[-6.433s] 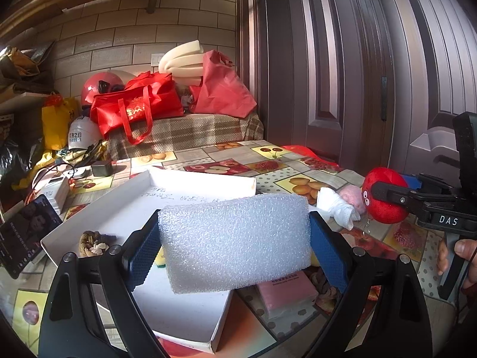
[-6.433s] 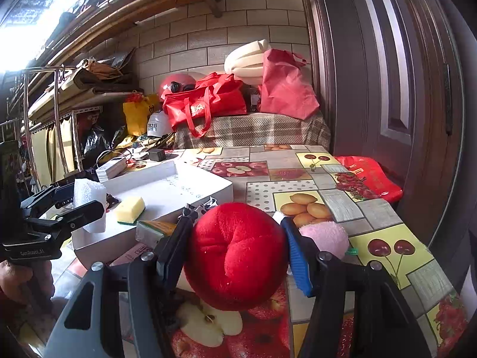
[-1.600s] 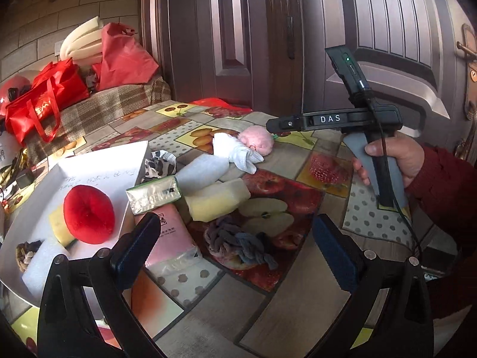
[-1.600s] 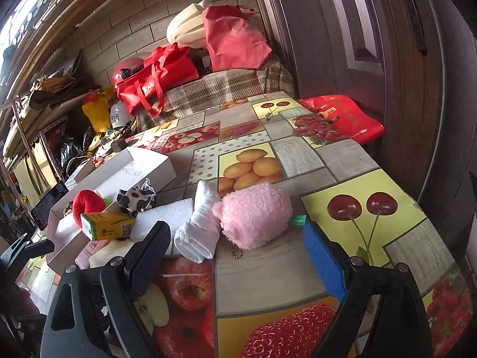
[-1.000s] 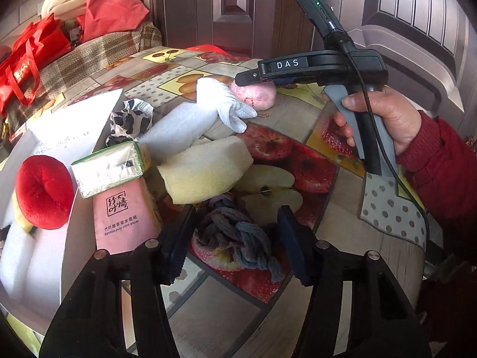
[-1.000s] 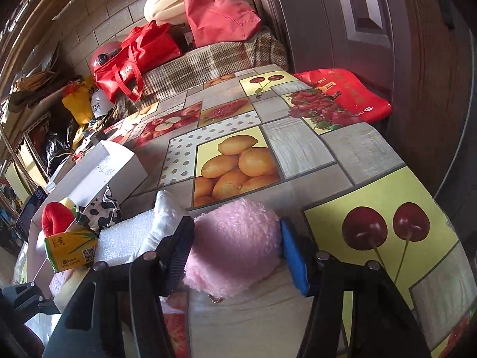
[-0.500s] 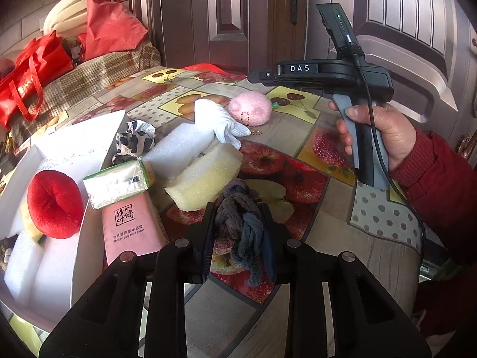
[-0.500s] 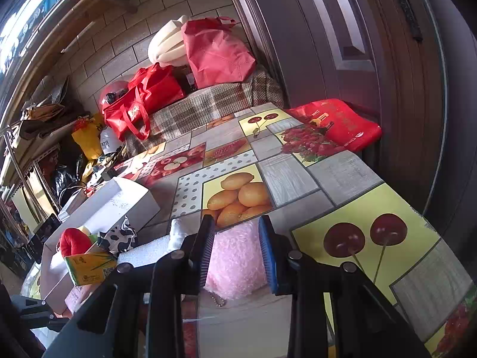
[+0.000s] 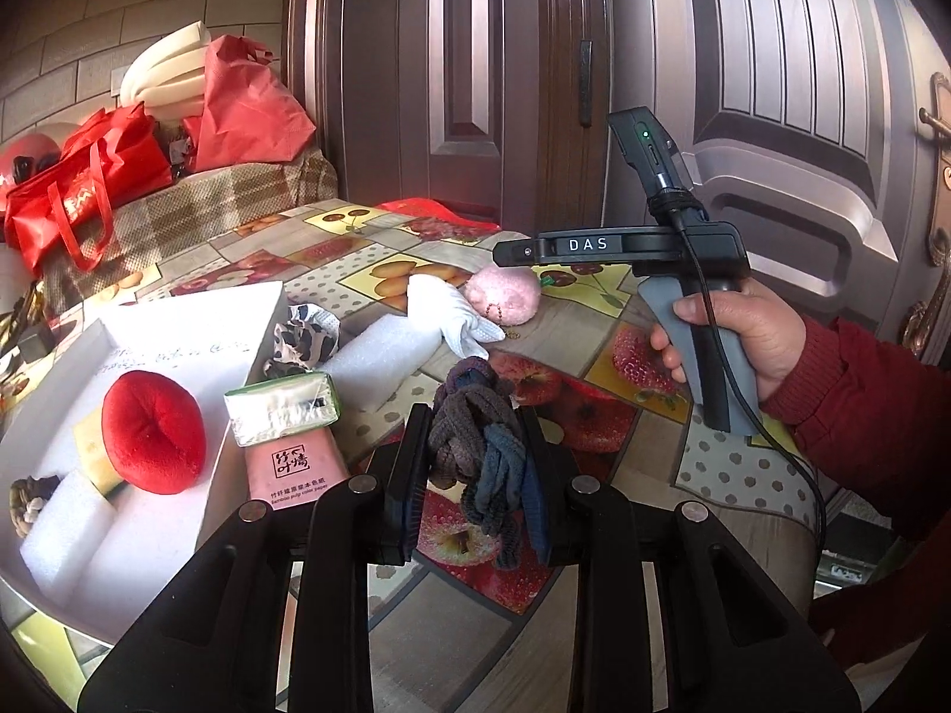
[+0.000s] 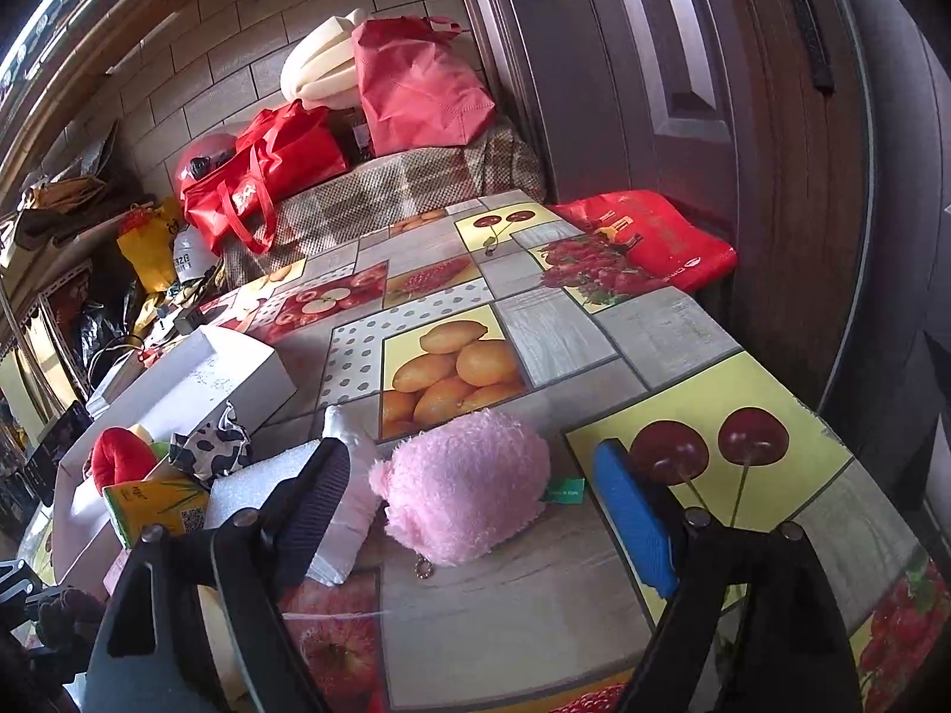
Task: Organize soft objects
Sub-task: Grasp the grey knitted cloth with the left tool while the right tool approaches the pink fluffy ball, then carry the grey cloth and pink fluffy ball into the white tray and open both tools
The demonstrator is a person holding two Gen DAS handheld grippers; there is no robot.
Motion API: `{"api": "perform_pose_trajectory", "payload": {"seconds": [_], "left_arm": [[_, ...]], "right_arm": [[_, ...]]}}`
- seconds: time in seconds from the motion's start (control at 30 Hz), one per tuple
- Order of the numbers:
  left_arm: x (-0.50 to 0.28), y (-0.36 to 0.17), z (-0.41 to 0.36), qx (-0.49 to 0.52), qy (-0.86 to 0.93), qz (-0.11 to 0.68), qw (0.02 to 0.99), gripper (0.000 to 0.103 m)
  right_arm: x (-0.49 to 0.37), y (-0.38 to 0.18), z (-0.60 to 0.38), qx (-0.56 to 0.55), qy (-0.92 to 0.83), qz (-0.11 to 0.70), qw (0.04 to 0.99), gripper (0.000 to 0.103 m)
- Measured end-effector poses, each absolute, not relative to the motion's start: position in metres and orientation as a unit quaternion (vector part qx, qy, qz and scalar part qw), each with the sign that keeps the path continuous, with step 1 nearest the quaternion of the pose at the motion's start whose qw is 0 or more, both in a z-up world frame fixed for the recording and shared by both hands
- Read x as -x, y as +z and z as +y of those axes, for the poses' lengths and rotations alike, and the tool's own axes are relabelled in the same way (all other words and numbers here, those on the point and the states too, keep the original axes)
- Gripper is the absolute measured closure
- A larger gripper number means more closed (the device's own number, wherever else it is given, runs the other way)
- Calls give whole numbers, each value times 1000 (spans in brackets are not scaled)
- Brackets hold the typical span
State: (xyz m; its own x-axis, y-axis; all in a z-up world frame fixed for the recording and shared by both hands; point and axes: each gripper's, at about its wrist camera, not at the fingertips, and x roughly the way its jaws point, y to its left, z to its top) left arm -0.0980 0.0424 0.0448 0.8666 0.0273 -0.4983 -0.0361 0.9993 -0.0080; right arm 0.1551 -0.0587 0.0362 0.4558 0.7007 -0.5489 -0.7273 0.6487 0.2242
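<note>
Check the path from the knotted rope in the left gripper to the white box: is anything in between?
Yes. The knotted rope is clamped in the left gripper; between it and the white box a pink tissue pack leans on the box's near wall with a green tissue pack on top.

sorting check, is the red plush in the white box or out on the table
In. The red plush rests inside the white box, beside a yellow sponge.
</note>
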Motion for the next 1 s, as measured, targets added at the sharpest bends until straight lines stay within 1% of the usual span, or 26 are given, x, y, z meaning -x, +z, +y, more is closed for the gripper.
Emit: {"api": "perform_pose_trajectory", "payload": {"seconds": [0.17, 0.2, 0.23, 0.27, 0.3, 0.4, 0.53, 0.6, 0.77, 1.0], "left_arm": [[98, 45, 42, 8, 17, 259, 966, 77], [98, 45, 42, 7, 18, 258, 966, 77], [98, 44, 42, 7, 18, 258, 966, 77], [98, 45, 42, 7, 19, 257, 966, 77], [98, 45, 42, 7, 21, 256, 966, 77], [100, 45, 43, 10, 26, 250, 968, 77], [106, 47, 46, 13, 32, 237, 971, 77], [109, 49, 47, 16, 34, 229, 973, 77], [115, 50, 53, 31, 42, 218, 974, 77], [126, 52, 62, 24, 71, 206, 976, 77]], "right_arm": [[-167, 17, -32, 69, 416, 375, 825, 19], [-167, 15, -29, 76, 420, 382, 820, 25], [-167, 14, -27, 79, 423, 386, 816, 38], [-166, 14, -28, 76, 428, 384, 815, 38], [-165, 15, -30, 70, 431, 381, 815, 42], [-160, 25, -48, 38, 426, 348, 834, 42], [-142, 47, -85, -33, 420, 260, 869, 42], [-129, 51, -98, -55, 425, 234, 873, 42], [-104, 61, -102, -81, 446, 208, 867, 42], [-68, 66, -77, -62, 490, 187, 849, 42]]}}
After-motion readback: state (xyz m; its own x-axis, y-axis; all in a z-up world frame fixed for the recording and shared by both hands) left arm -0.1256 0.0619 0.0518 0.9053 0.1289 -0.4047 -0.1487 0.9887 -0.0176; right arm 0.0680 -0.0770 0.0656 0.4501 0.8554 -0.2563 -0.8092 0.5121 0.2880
